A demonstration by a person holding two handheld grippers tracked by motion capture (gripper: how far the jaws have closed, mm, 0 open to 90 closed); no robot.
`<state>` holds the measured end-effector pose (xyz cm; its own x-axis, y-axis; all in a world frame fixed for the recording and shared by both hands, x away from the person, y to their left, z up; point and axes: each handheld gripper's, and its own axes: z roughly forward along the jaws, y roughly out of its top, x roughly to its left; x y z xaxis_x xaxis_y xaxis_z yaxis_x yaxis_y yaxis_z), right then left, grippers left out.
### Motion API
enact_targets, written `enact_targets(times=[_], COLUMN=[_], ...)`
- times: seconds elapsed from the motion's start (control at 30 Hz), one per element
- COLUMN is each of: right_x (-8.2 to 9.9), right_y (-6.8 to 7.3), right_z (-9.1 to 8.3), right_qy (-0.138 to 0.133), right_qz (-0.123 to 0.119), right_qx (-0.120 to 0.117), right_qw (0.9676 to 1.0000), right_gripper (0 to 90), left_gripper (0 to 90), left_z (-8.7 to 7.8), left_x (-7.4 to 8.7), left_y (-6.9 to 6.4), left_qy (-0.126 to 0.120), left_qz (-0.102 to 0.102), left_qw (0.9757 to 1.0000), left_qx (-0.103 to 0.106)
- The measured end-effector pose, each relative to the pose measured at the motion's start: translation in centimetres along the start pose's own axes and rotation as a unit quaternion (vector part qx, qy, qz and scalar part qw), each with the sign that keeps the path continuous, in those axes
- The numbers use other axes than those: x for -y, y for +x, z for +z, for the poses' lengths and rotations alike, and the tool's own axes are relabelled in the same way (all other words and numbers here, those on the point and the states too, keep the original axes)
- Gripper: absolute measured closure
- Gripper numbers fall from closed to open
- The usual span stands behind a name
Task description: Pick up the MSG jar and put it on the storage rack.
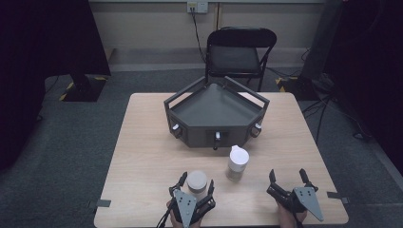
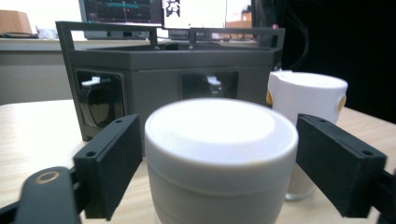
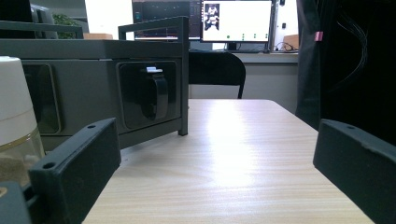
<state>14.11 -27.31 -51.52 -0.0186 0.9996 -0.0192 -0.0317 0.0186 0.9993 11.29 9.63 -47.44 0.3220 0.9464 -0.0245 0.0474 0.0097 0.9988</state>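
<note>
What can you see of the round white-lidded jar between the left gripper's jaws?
The short round jar with a smooth white lid looks like matte plastic; its lid is slightly domed, with a seam below the rim. It stands upright on the light wooden table, near the front edge, closed. The left gripper straddles it, a black jaw on each side; narrow gaps show, so the pads don't appear to press yet. Behind it to the right stands a taller white-capped clear shaker, apart from it.
</note>
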Motion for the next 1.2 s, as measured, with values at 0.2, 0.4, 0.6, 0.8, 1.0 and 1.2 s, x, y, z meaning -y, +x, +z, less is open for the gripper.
enact_targets(times=[0.2, 0.4, 0.6, 0.8, 1.0, 1.2], right_x=[0.00, 0.01, 0.01, 0.00, 0.00, -0.01], right_y=[0.01, 0.02, 0.02, 0.02, 0.02, 0.03], right_z=[0.00, 0.00, -0.01, 0.00, 0.00, 0.00], right_qy=[0.000, 0.000, 0.000, 0.000, 0.000, 0.000], right_qz=[0.000, 0.000, -0.001, 0.000, 0.000, 0.000], right_qx=[0.000, 0.000, 0.001, 0.001, 0.001, 0.001], right_qw=[1.0000, 1.0000, 1.0000, 1.0000, 1.0000, 1.0000], right_gripper=[0.0, 0.0, 0.0, 0.0, 0.0, 0.0], left_gripper=[23.9, 31.8, 33.6, 33.7, 33.8, 33.9], left_z=[-0.23, -0.34, -0.33, -0.34, -0.38, -0.27], left_x=[0.29, 0.43, 0.67, 0.71, 0.54, 0.36], left_y=[-0.20, -0.21, -0.25, -0.20, 0.00, 0.40], left_qy=[-0.001, 0.000, -0.005, -0.006, -0.003, -0.003], left_qz=[0.003, 0.002, 0.000, 0.000, -0.002, -0.008], left_qw=[1.0000, 1.0000, 1.0000, 1.0000, 1.0000, 0.9999], left_qx=[-0.003, -0.005, -0.006, -0.005, -0.002, 0.006])
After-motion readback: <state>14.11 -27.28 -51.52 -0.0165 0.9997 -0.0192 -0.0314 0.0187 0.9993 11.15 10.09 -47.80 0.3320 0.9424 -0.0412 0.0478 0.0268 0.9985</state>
